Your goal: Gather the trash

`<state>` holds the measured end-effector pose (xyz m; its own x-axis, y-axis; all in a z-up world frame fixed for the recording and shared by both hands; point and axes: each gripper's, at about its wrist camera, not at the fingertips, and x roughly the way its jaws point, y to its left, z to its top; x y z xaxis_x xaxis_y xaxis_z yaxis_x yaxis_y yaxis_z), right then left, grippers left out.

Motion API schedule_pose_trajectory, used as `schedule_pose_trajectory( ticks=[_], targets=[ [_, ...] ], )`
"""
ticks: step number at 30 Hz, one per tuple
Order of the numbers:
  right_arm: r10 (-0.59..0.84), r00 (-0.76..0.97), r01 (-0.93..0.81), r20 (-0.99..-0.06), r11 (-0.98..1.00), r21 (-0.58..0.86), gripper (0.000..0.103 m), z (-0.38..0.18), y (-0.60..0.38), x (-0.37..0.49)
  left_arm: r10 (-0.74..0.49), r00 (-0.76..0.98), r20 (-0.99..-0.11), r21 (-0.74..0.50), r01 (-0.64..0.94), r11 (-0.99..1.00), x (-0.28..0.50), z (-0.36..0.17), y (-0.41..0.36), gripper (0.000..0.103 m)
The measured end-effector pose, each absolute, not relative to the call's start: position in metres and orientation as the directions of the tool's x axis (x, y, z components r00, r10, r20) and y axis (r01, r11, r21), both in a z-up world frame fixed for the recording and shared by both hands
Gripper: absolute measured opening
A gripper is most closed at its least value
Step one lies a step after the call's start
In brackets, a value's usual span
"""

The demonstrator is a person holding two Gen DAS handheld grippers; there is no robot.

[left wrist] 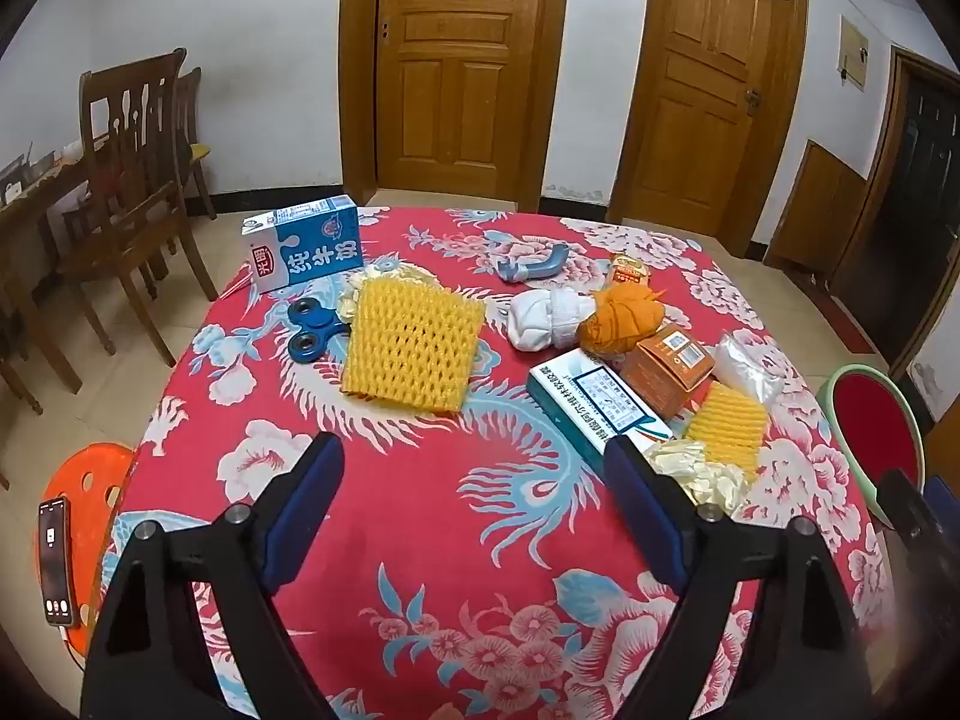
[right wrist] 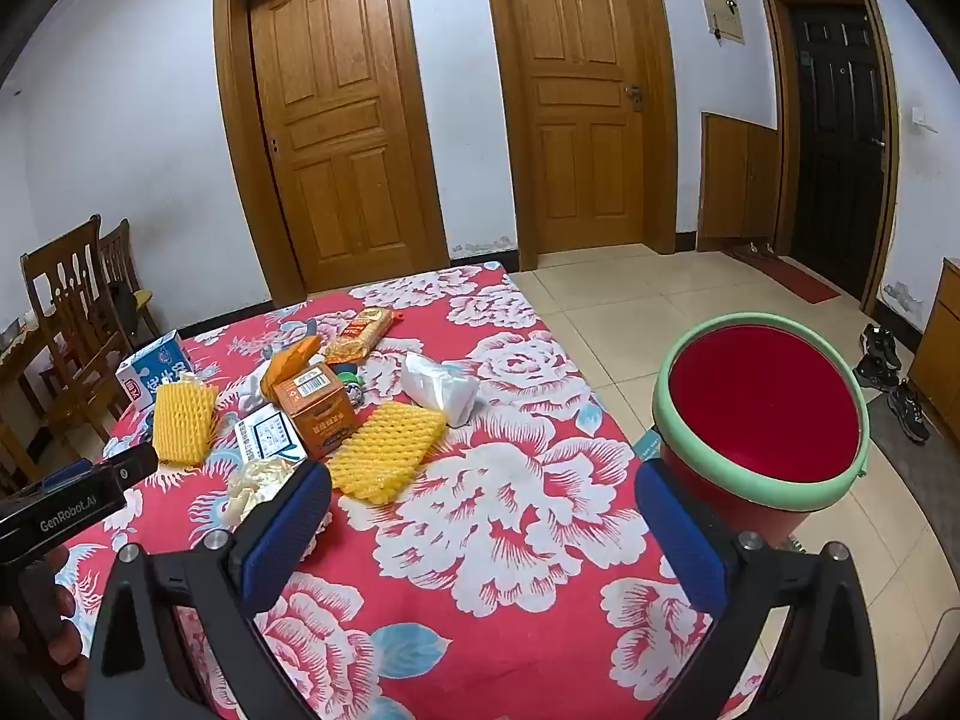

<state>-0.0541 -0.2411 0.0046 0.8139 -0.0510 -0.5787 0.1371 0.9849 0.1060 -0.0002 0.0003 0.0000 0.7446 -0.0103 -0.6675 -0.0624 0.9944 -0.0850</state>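
Both the left tool and right tool are hovering spread and empty, risking grabbing the fidget spinner or yarn ball as trash for the red bin.

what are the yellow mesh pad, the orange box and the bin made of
Yellow mesh pad: likely soft foam netting, matte, with an open woven lattice. Orange box: looks like thin printed cardboard, with creased edges and a barcode. Bin: probably moulded plastic, smooth red inside with a pale green rim.

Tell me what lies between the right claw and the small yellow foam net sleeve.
In the right wrist view, only bare red flowered tablecloth lies between the open right claw and the small yellow foam net sleeve; crumpled cream gloves sit off to the left.
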Motion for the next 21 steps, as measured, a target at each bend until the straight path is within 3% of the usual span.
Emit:
schedule_pose_trajectory(
  ticks=[21],
  targets=[
    [-0.049,0.816,0.134,-0.576,0.985,0.105,0.103,0.008,-0.2379,-0.0557,-0.011,0.741,-0.671,-0.087,-0.065,0.994,-0.0001,-0.0001,0.0001,0.088]
  ],
)
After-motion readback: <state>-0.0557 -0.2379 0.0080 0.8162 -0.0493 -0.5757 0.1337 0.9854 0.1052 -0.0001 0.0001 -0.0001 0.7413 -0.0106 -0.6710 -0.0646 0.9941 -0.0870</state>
